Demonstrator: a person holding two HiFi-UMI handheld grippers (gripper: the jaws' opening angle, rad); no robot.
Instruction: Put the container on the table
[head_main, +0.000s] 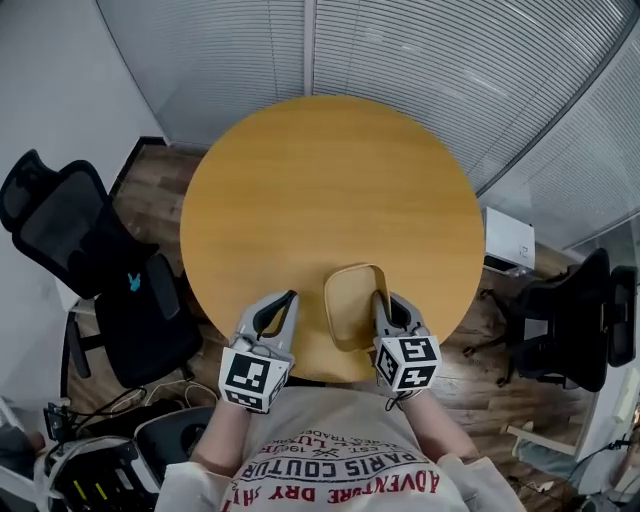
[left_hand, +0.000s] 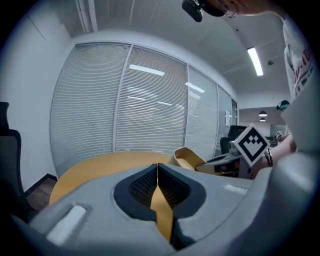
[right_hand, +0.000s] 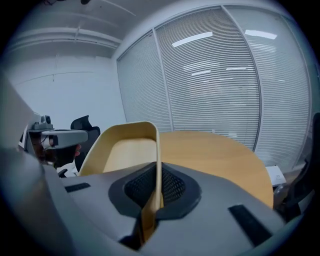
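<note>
Right hand-held gripper clamped on the tan container, over near edge of the worktop. Left hand-held gripper closed, empty.

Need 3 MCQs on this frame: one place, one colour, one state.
1. Where is the container?
A. table's far edge
B. table's near edge
C. table's centre

2. Container colour?
A. tan-yellow
B. blue
C. black

3. State of the right tongs?
A. open
B. shut, empty
C. shut on the container's wall

Answers:
1 B: the head view shows it at the rim closest to the person.
2 A: it is close to the tabletop's tone in every view.
3 C: the right gripper view shows the wall pinched between the pads.
</note>
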